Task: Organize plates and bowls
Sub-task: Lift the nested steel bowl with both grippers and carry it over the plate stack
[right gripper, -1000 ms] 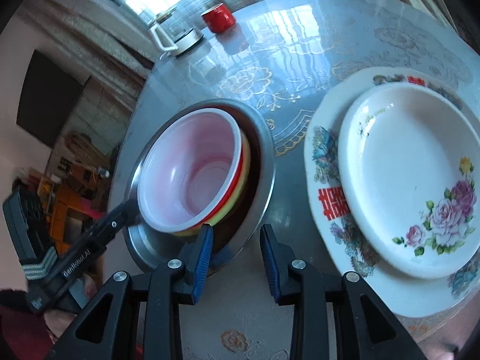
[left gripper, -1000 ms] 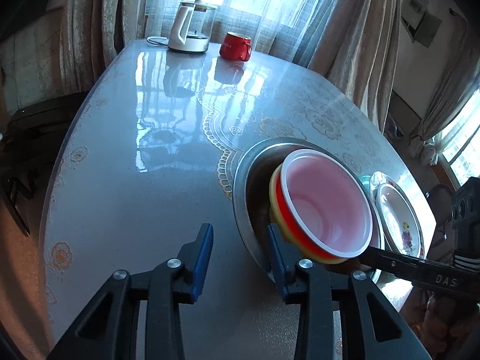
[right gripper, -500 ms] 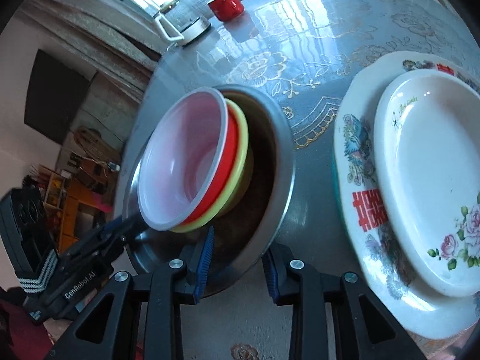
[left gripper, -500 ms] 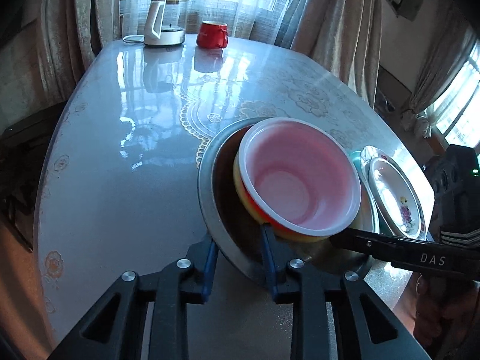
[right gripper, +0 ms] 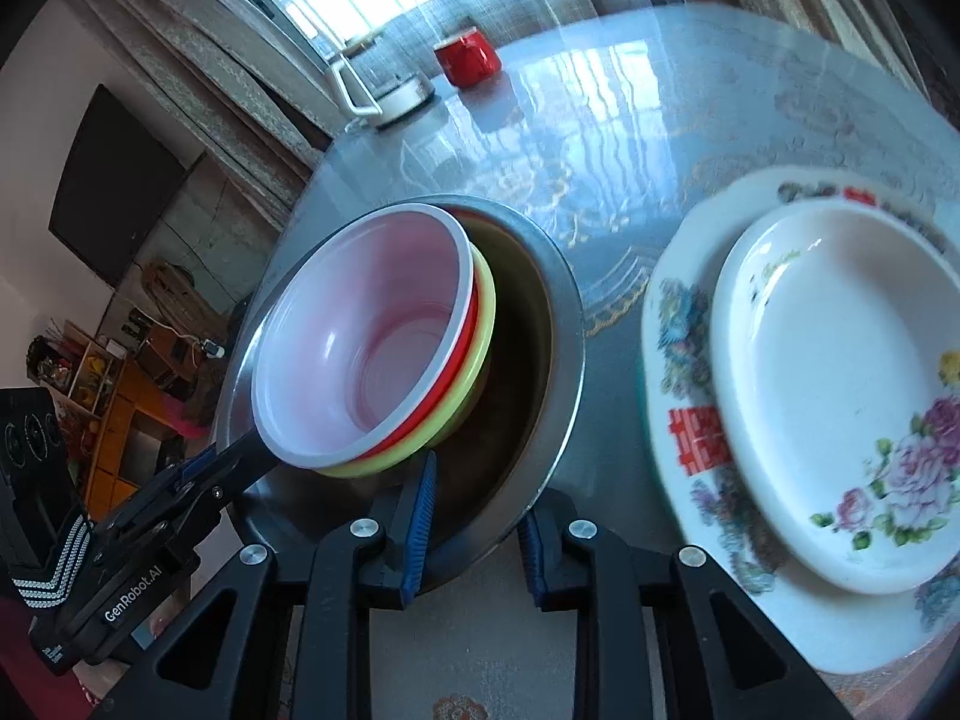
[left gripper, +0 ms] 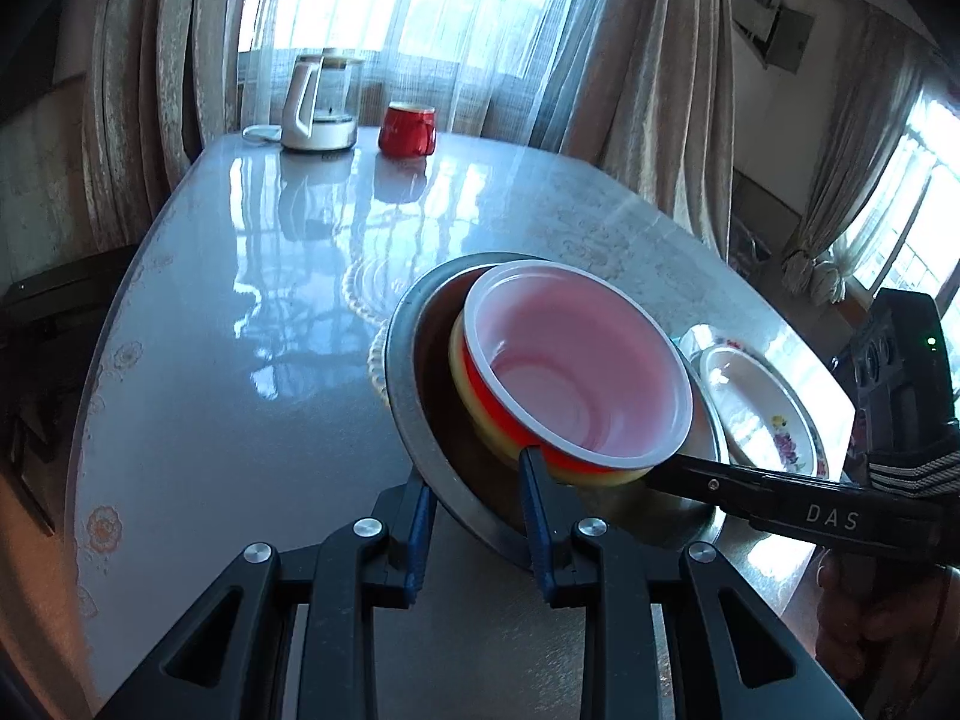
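A: Gripping how?
B: Both the left gripper (left gripper: 474, 516) and right gripper (right gripper: 477, 516) have just been closing and pinch the metal basin's (right gripper: 558, 324) near rim. It's left of the plates (right gripper: 840, 396).
A: Handling?
B: Probably stiff, slick; the bowls (right gripper: 372, 348) inside lean and could slide.

Home dining rm: curtains (left gripper: 648, 96), kettle (left gripper: 318, 105) & mug (left gripper: 408, 129) on table (left gripper: 240, 360).

The right claw (right gripper: 474, 519) is clamping the near rim of a tilted steel basin (right gripper: 558, 324) holding nested plastic bowls (right gripper: 372, 348), its jaws having just been closing, beside stacked floral plates (right gripper: 840, 396) on the worktop (right gripper: 600, 138).
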{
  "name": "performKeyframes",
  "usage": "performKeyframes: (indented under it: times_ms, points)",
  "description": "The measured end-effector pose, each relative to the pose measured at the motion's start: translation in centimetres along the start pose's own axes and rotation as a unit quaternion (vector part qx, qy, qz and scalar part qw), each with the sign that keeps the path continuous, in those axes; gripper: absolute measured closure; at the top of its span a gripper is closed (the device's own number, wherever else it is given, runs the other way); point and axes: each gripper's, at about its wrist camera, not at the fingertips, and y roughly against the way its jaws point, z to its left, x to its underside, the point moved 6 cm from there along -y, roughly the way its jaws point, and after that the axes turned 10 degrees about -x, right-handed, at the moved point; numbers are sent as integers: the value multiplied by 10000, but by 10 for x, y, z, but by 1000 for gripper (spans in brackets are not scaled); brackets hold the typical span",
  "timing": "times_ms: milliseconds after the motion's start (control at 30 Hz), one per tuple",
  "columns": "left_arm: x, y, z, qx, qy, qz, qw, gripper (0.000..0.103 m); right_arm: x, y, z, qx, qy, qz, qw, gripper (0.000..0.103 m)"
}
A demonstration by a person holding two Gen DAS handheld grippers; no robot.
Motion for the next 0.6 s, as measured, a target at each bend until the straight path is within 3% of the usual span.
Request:
performKeyframes:
  times_ms: [300, 600]
  points:
    - [-16, 11, -23, -4, -118, -310, 9994, 75, -8, 37, -1, 46, 101, -457, 9989, 79]
    - [-35, 12, -73, 315, -386, -475, 9976, 75, -11, 90, -21, 223, -49, -973, 9950, 79]
